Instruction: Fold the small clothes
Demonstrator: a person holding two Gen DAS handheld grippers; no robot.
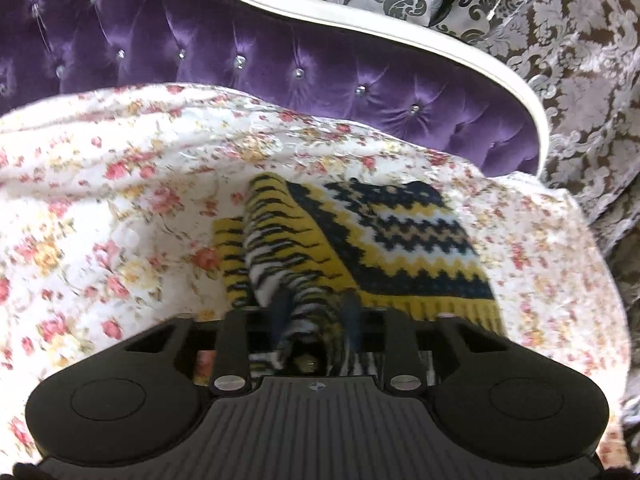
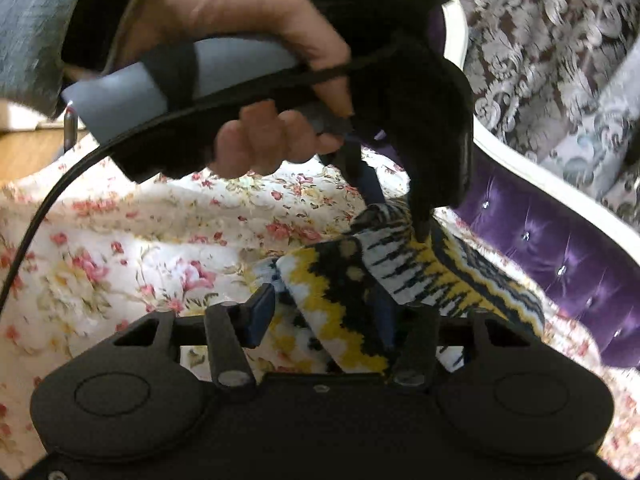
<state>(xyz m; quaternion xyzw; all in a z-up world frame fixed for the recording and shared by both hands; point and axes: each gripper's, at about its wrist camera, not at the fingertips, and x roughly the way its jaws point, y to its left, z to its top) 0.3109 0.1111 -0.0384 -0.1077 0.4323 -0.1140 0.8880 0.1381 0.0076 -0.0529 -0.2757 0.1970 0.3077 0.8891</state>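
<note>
1. Nearest the lens in the left wrist view, the left gripper [image 1: 316, 312] sits at the lower centre of the frame; its two dark fingers [image 1: 282, 308] stand close together and pinch a bunched fold of the knitted garment [image 1: 404, 236].
2. Knitted garment: a small piece in yellow, navy and white zigzag bands, lying on the floral bedspread [image 1: 112, 200] at the centre of the frame, its flat part spread toward the right and its gathered edge drawn up into the left gripper.
3. Right gripper [image 2: 324, 316], lower centre of the right wrist view: the jaws stand partly apart with a fold of the garment [image 2: 340, 304] draped between them; the left finger [image 2: 260, 312] appears clear of the cloth, and whether the right pad presses on it cannot be told.
4. Person's hand [image 2: 256, 80], upper left of the right wrist view, grasps the handle of the left gripper [image 2: 400, 220], whose fingers reach down into the cloth at the frame's centre.
5. Purple tufted headboard [image 1: 240, 52] with a white frame runs across the top of the left wrist view; damask-patterned fabric [image 1: 568, 60] fills the upper right.
</note>
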